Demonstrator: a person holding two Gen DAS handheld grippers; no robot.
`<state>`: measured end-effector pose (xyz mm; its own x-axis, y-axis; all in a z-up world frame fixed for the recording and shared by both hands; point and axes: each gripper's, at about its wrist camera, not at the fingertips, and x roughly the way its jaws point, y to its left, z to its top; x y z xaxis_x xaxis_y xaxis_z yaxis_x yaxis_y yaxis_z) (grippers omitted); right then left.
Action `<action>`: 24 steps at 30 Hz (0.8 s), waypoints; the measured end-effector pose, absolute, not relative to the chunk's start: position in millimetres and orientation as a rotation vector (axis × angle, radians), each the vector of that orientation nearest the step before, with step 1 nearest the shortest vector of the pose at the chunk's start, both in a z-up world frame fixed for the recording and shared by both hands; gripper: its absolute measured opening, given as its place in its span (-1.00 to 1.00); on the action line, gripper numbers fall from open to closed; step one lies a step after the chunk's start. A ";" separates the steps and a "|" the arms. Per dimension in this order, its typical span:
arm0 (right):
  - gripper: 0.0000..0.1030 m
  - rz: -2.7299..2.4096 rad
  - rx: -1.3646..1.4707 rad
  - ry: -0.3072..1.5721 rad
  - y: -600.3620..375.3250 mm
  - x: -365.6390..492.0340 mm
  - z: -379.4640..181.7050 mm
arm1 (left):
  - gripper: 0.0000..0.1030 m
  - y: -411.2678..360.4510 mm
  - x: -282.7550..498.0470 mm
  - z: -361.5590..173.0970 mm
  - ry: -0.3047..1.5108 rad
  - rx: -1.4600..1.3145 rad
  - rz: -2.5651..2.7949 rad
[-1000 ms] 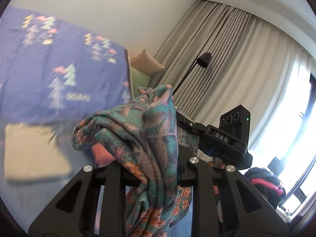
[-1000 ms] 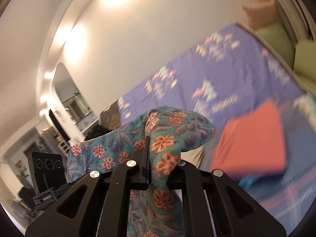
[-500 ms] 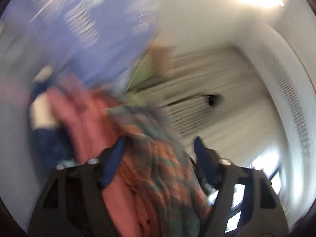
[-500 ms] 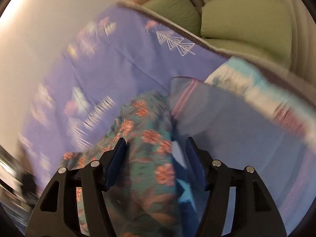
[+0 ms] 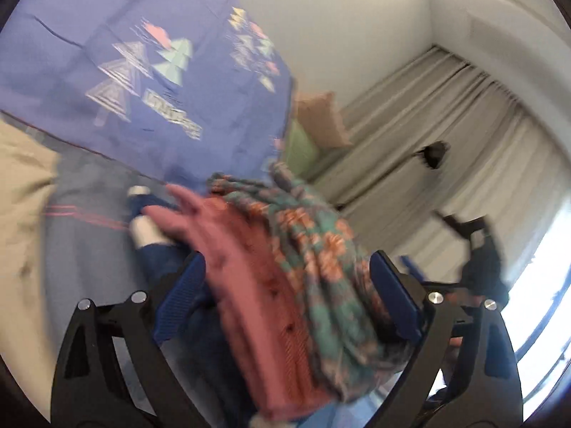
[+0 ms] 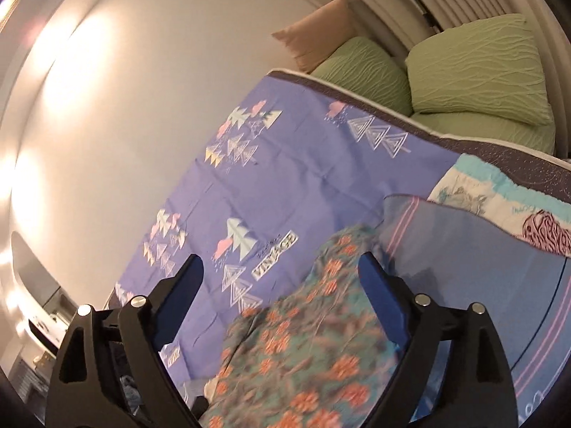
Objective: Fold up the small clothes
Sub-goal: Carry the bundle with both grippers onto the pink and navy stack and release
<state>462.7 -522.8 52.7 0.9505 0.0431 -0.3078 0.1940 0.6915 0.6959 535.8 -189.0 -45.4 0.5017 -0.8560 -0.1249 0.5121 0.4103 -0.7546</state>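
Observation:
A teal garment with orange flowers (image 5: 317, 249) lies bunched on a pile of clothes, over a pink-red garment (image 5: 246, 267) and dark blue clothing (image 5: 157, 253). My left gripper (image 5: 285, 278) is open, its blue pads on either side of the pile, not pinching it. In the right wrist view the same floral garment (image 6: 303, 349) lies between the spread fingers of my right gripper (image 6: 278, 274), which is open and empty. The view is blurred by motion.
The clothes lie on a bed with a purple sheet (image 6: 285, 178) printed with triangles. A beige cloth (image 5: 21, 214) lies at the left. A blue striped cloth (image 6: 464, 260) and a white-turquoise garment (image 6: 492, 199) are at the right. Green pillows (image 6: 474, 67) and curtains (image 5: 446, 135) are behind.
Both grippers were shut on the floral garment and held it up a second ago. They have opened and the garment now lies on the pile on the bed.

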 end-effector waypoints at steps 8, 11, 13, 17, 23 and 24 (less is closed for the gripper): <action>0.82 -0.081 0.620 0.388 -458.2 421.6 51.9 | 0.85 -156.6 452.0 -44.3 0.477 -0.598 -0.695; 0.82 -0.090 0.681 0.356 -453.4 394.4 40.0 | 0.85 -154.1 416.0 -39.8 0.474 -0.542 -0.639; 0.82 -0.101 0.570 0.388 -438.3 384.5 38.8 | 0.85 -155.4 394.2 -32.1 0.461 -0.468 -0.615; 0.82 -0.084 0.469 0.446 -419.9 361.1 27.8 | 0.85 -173.7 354.8 -17.9 0.413 -0.251 -0.517; 0.82 -0.084 0.401 0.512 -403.7 325.6 2.6 | 0.90 -193.3 307.0 -13.7 0.388 -0.045 -0.459; 0.82 -0.086 0.383 0.514 -400.9 317.3 -1.8 | 0.91 -190.0 298.5 -13.9 0.391 -0.048 -0.468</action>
<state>317.3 -400.9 -1.8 0.8690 0.0146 -0.4946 0.1752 0.9257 0.3351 298.5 -190.0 -13.9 0.8201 -0.4481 -0.3559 0.4299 0.8929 -0.1337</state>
